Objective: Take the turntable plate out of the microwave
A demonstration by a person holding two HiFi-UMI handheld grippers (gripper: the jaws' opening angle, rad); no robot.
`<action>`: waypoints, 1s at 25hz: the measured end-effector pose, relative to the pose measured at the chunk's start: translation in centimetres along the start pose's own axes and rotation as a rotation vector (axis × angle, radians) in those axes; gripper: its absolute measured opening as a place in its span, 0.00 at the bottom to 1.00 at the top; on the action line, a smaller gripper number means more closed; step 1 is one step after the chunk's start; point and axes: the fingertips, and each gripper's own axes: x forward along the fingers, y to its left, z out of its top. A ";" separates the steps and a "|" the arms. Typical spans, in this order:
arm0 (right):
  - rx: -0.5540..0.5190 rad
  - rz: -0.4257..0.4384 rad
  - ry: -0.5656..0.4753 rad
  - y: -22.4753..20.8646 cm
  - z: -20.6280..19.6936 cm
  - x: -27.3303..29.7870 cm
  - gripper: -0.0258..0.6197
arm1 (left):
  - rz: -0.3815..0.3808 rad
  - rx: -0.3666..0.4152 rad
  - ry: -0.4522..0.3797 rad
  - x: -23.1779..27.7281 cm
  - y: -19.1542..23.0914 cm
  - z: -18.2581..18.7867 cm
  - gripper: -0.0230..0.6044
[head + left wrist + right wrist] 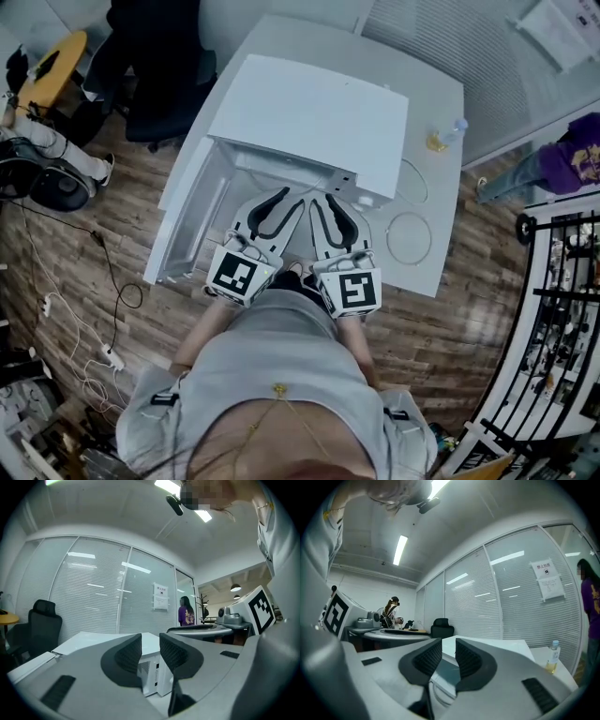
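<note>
The white microwave [309,112] stands on a white table [431,272] with its door [183,225] swung open to the left. My two grippers sit side by side, level, in front of the opening. The left gripper [291,197] [150,641] has its jaws a little apart, and only the microwave's white wall shows through the gap. The right gripper [322,199] [448,646] is also slightly open, with nothing between its pads. Low between the right jaws a curved clear rim [436,691] shows before a dark panel. I cannot tell whether that rim is the turntable plate.
A thin round outline [388,234] lies on the table right of the microwave, beside a cable loop [422,183]. A bottle [448,136] [553,656] stands at the table's far right. A black chair [159,75] is behind on the left, and cables [103,281] run across the wooden floor.
</note>
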 end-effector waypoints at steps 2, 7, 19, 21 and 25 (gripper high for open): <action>0.003 0.012 -0.003 -0.3 0.0 0.1 0.18 | 0.012 0.002 -0.002 0.2 0.1 0.0 0.23; 0.006 0.046 -0.021 -0.8 0.2 0.6 0.18 | 0.039 -0.001 -0.012 0.9 0.7 0.3 0.23; 0.032 -0.036 -0.036 -1.8 0.3 1.9 0.18 | -0.046 -0.014 -0.018 2.5 2.4 0.8 0.23; 0.033 -0.065 -0.030 -1.7 0.2 2.4 0.18 | -0.069 -0.017 -0.019 2.5 3.1 0.8 0.23; 0.023 -0.104 -0.022 -1.2 0.6 3.9 0.18 | -0.113 -0.017 -0.017 2.5 4.4 0.8 0.23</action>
